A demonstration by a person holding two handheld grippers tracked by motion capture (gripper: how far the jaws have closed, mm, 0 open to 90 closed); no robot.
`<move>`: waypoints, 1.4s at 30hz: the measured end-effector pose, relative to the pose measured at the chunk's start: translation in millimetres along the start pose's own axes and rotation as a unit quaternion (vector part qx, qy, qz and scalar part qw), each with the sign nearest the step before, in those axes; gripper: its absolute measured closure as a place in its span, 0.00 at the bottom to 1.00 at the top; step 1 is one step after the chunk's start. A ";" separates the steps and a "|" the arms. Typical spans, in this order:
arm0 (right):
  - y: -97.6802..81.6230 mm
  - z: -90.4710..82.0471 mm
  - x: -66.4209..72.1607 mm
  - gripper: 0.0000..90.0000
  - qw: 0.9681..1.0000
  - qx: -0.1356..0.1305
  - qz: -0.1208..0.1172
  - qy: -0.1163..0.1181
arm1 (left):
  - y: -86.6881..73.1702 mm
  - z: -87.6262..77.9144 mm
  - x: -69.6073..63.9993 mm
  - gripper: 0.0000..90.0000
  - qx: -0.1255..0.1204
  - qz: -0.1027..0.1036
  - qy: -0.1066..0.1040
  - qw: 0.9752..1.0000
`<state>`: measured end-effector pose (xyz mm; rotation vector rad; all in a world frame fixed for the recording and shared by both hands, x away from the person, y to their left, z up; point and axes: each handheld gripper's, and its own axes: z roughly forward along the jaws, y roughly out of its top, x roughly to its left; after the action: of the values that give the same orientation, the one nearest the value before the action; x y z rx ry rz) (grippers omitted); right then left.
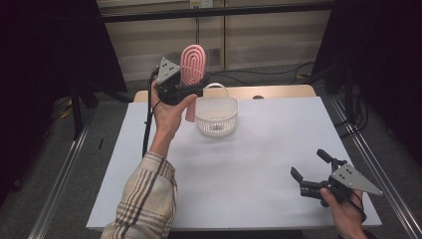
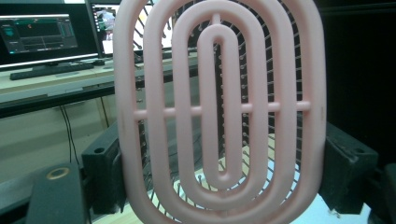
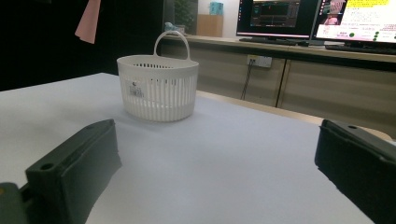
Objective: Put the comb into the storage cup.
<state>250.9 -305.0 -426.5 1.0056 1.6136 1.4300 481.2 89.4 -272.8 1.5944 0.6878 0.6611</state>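
Pink hairbrush (image 1: 193, 64) clamped upright in left gripper (image 1: 186, 89) beside basket (image 1: 216, 117).

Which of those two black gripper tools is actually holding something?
The left gripper, raised beside the white basket, is shut on the pink hairbrush. The right gripper sits low and open.

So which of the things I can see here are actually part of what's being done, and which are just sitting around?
In use:
- pink hairbrush, held upright above the table in the left gripper
- white basket, right beside it on the table

Just around:
- right gripper, open, idle near the table's front corner
- monitors and keyboard on the desk behind
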 end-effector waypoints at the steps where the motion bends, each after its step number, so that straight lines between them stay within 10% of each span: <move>1: 0.0 -0.1 0.0 0.00 1.000 0.000 0.000 0.001 | 0.3 1.3 0.1 0.22 0.000 0.002 -0.001 1.000; 42: -0.1 -1.3 -0.5 0.00 1.000 -0.002 0.002 -0.001 | -1.4 44.7 -2.1 0.21 -0.024 0.010 0.007 1.000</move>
<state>249.9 -306.0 -426.5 1.0089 1.6079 1.4341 513.1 58.8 -279.6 1.5555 0.6626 0.6981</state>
